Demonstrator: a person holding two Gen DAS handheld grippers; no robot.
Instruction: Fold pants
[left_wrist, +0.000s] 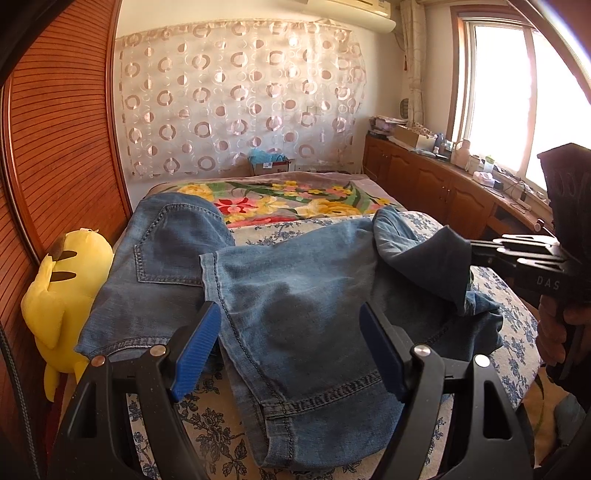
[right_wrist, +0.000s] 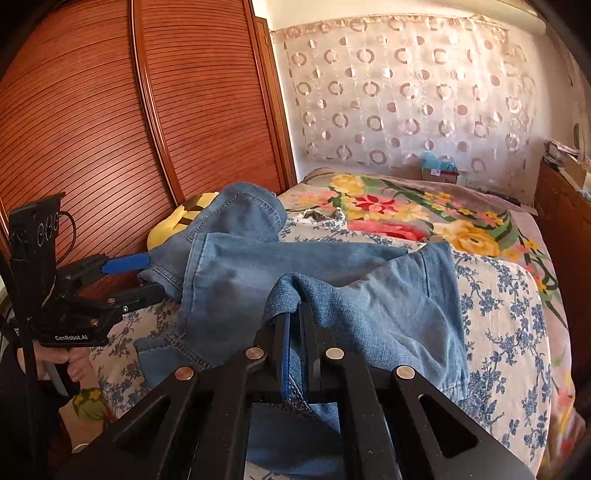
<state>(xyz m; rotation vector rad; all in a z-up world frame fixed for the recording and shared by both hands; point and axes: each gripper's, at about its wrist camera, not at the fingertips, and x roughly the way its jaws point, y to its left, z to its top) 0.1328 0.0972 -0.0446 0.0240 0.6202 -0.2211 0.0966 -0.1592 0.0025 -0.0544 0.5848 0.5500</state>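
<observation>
Both claws are seen over a bed (left_wrist: 258, 229) on which the jeans (left_wrist: 295, 295) are spread. Pressed together on a raised fold of denim, the right gripper (right_wrist: 295, 321) is angled downward, the cloth being pinched between its blue pads and draped over their tips; from the left wrist view it (left_wrist: 476, 247) is seen entering from the right, held by a hand (left_wrist: 554, 328) low at the frame edge, and the letters "DAS" are read on its black body. Spread wide, the left gripper (left_wrist: 291, 347) is tilted down above the near hem of the jeans, with nothing clamped between its blue pads (left_wrist: 195, 350); cloth lies beneath and ahead of it. From the right wrist view it (right_wrist: 147, 273) is shown at the left, gripped from below by a hand (right_wrist: 62, 363), and "GenRobot.AI" is printed on its housing. Left of it a yellow plush toy (left_wrist: 62, 288) is propped against the slatted wooden wardrobe (left_wrist: 62, 140).
</observation>
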